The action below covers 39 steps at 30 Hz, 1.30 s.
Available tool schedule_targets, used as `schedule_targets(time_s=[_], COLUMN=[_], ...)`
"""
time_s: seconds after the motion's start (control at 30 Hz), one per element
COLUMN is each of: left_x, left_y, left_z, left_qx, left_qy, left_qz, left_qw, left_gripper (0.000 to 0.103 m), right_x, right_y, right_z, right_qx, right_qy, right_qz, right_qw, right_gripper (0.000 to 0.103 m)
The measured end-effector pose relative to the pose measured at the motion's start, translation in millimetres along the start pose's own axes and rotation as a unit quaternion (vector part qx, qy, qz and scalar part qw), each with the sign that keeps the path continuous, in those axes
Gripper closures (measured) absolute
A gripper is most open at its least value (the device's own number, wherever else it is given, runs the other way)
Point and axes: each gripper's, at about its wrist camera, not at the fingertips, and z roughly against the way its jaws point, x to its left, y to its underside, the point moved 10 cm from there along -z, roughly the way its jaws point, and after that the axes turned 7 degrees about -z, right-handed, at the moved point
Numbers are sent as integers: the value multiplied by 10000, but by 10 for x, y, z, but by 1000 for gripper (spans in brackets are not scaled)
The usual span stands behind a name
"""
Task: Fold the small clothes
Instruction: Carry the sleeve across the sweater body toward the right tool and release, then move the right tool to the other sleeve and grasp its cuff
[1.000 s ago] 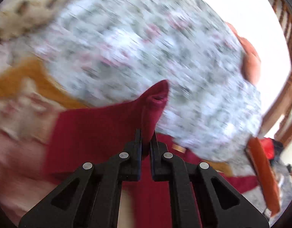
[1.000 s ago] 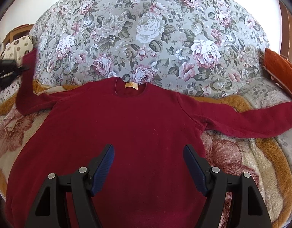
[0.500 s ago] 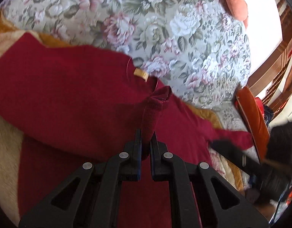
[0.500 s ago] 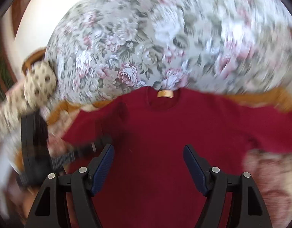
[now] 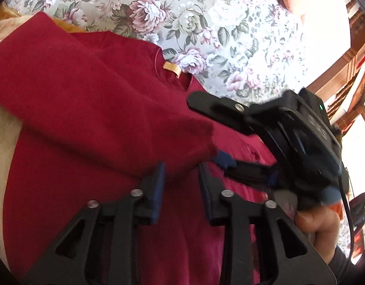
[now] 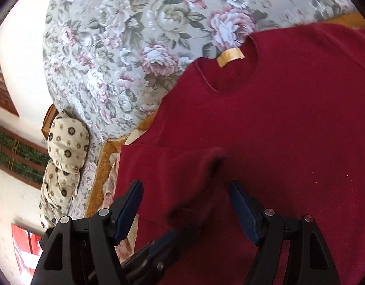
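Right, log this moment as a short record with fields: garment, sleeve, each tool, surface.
garment: dark red long-sleeved sweater, spread flat, tan neck label showing
sleeve: left sleeve folded across the chest, cuff at the left tool's tips
left tool: open, cuff between or just past its pads
right tool: open, hovering over the folded cuff
surface: floral bedspread beyond the collar
nearby: patterned cream pillow at the bed's edge

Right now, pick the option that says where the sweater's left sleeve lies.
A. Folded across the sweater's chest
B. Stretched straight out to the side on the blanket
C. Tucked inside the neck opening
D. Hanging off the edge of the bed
A: in the left wrist view the sleeve lies across the body of the red sweater, its cuff just ahead of the open left claw.
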Motion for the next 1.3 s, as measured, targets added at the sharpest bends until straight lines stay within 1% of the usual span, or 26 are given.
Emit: schedule_targets(time_s=[0.03, 0.1, 0.13, 0.17, 0.23, 0.33, 0.4, 0.5, 0.57, 0.6, 0.67, 0.77, 0.9, 0.97, 1.0, 1.07, 1.13, 1.2, 1.3], left_x=[-18, -35, -38, -26, 50, 76, 86, 122, 129, 129, 135, 145, 168, 160, 160, 159, 154, 155, 159], left_y=[68, 172, 185, 183, 173, 166, 166, 156, 149, 142, 141, 134, 130, 127, 128, 130, 133, 134, 138], left_z=[31, 69, 93, 109, 128, 126, 128, 132, 128, 125, 131, 125, 128, 126, 127, 127, 131, 133, 132], left_qx=[40, 95, 80, 53, -38, -88, -102, -150, -149, -147, -152, -152, -168, -171, -169, -173, -173, -175, -171], left_qy=[-3, -77, -91, -95, -82, 2, 50, 153, 143, 133, 149, 156, 221, 224, 224, 227, 228, 232, 229], left_qz=[-31, -134, -153, -124, 60, 127, 157, 275, 263, 249, 257, 261, 305, 310, 306, 312, 315, 320, 317], left_qw=[10000, 9998, 9998, 9999, 9999, 9999, 9998, 9994, 9994, 9995, 9994, 9994, 9991, 9991, 9991, 9991, 9991, 9991, 9991], left_gripper=[72, 72, 72, 72, 72, 72, 72, 72, 72, 72, 72, 72, 72, 72, 72, 72, 72, 72, 72], right_x=[-12, -52, -87, -104, -134, -81, -67, -160, -298, -377, -483, -680, -920, -935, -989, -1137, -1249, -1360, -1514], right_y=[9, 46, 68, 81, 86, -126, -379, -817, -1034, -1107, -1180, -1230, -1248, -1215, -1197, -1194, -1222, -1232, -1174], right_z=[2, 1, -1, 4, 24, 166, 307, 561, 669, 710, 791, 917, 976, 943, 924, 954, 1067, 1243, 1489], right_qx=[0, 45, 73, 62, 34, -359, -631, -988, -964, -952, -962, -1006, -1023, -986, -901, -784, -873, -979, -1109], right_qy=[90, 322, 513, 627, 800, 1197, 1419, 1768, 1928, 2073, 2248, 2383, 2465, 2347, 2324, 2504, 2628, 2599, 2647], right_qz=[86, 305, 443, 563, 885, 1525, 1736, 1775, 1667, 1668, 1672, 1608, 1449, 1420, 1365, 1213, 1089, 922, 837], right_qw=[9999, 9990, 9977, 9964, 9929, 9804, 9725, 9630, 9622, 9592, 9551, 9525, 9528, 9566, 9588, 9573, 9547, 9562, 9543], right_gripper=[30, 37, 52, 73, 97, 97, 97, 97, 97, 97, 97, 97, 97, 97, 97, 95, 94, 94, 94])
